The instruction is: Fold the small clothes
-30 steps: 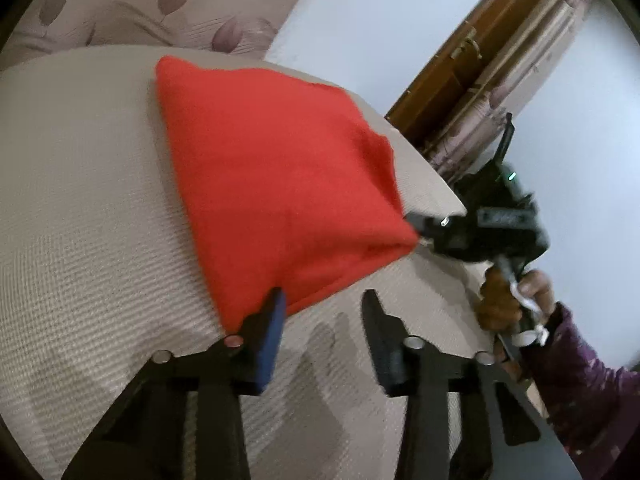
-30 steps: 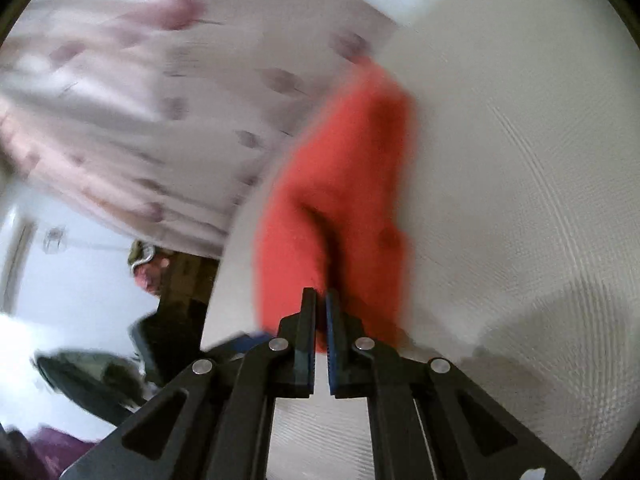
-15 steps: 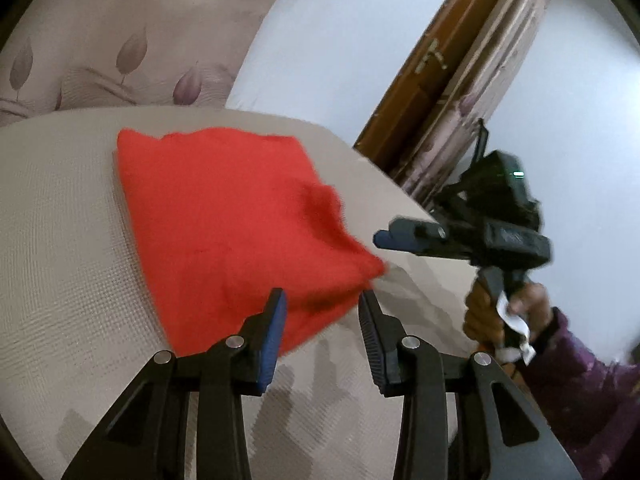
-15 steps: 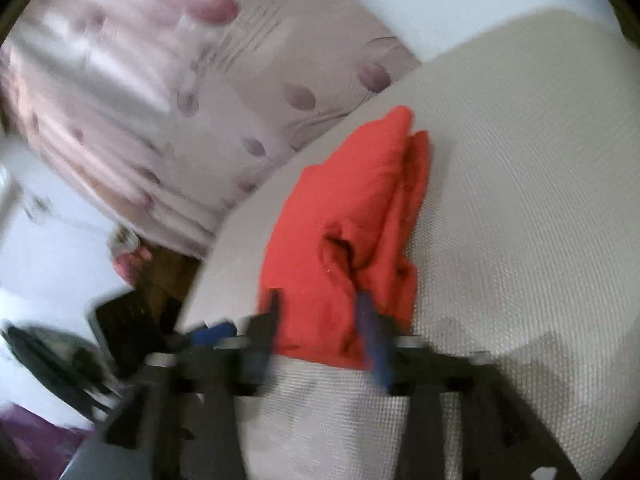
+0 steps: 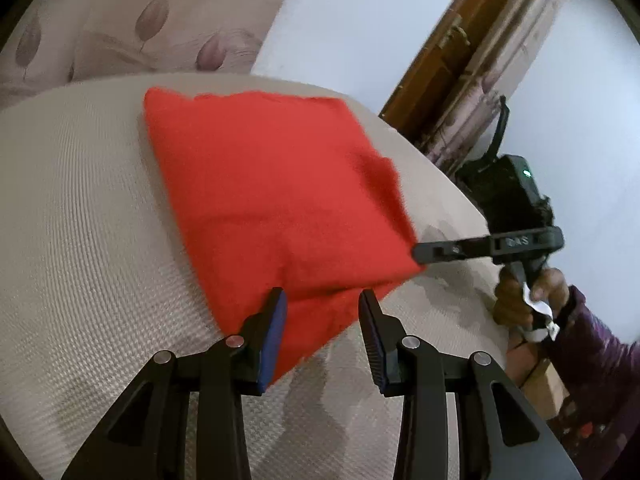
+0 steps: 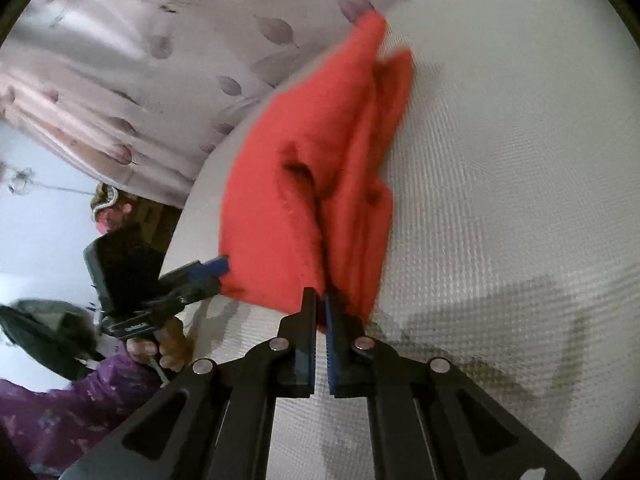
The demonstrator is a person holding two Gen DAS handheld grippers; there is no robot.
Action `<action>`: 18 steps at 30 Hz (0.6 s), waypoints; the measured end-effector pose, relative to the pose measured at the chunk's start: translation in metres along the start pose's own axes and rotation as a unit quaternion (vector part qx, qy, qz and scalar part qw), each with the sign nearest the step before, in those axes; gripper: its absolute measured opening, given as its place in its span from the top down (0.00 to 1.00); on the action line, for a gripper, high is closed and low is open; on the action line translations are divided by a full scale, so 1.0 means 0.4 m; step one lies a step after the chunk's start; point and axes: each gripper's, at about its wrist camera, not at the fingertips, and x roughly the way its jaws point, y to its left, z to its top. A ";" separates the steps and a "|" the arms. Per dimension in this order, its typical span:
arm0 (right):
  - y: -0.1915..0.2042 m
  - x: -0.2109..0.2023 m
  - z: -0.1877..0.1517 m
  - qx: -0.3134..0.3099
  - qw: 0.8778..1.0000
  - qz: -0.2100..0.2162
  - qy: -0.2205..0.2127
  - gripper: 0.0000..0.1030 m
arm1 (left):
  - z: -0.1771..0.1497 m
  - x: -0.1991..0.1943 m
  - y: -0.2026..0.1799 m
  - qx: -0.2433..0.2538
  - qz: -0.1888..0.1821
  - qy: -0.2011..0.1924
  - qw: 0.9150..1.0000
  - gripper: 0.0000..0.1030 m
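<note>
A folded red cloth [image 5: 272,196] lies on the beige textured bed [image 5: 80,240]. My left gripper [image 5: 322,300] is open, its jaws on either side of the cloth's near corner, which lies between them. My right gripper [image 6: 320,304] is shut on the cloth's [image 6: 312,184] edge, with the fabric bunched into creases in front of it. In the left wrist view the right gripper [image 5: 420,250] meets the cloth's right corner. In the right wrist view the left gripper [image 6: 216,270] shows at the cloth's left corner.
A leaf-patterned curtain [image 5: 132,28] hangs behind the bed. A wooden door frame [image 5: 432,56] and white wall are at the right. The bed's edge [image 5: 452,188] runs close to the cloth's right side. Dark clutter [image 6: 48,328] lies beside the bed.
My right gripper opened half a second ago and has shut again on the cloth's edge. My left gripper stayed open and has moved forward around the near corner.
</note>
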 end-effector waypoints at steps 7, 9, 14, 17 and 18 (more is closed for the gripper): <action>0.039 -0.044 0.024 -0.026 0.998 -0.041 -0.031 0.90 | 0.054 -0.008 -0.067 0.030 -0.024 -0.047 0.998 0.63; 0.081 -0.084 0.041 -0.050 0.995 -0.054 -0.065 0.90 | 0.064 0.033 -0.055 0.021 -0.028 -0.033 0.999 0.63; 0.204 -0.098 0.120 -0.134 0.979 -0.082 -0.126 0.90 | 0.047 0.109 -0.055 0.008 -0.040 -0.001 0.999 0.63; 0.246 -0.025 0.164 -0.196 0.965 -0.117 -0.126 0.91 | 0.038 0.121 -0.063 0.009 -0.039 -0.001 0.999 0.63; 0.244 0.012 0.176 -0.209 0.961 -0.144 -0.112 0.91 | 0.038 0.121 -0.060 0.002 -0.044 -0.003 0.999 0.63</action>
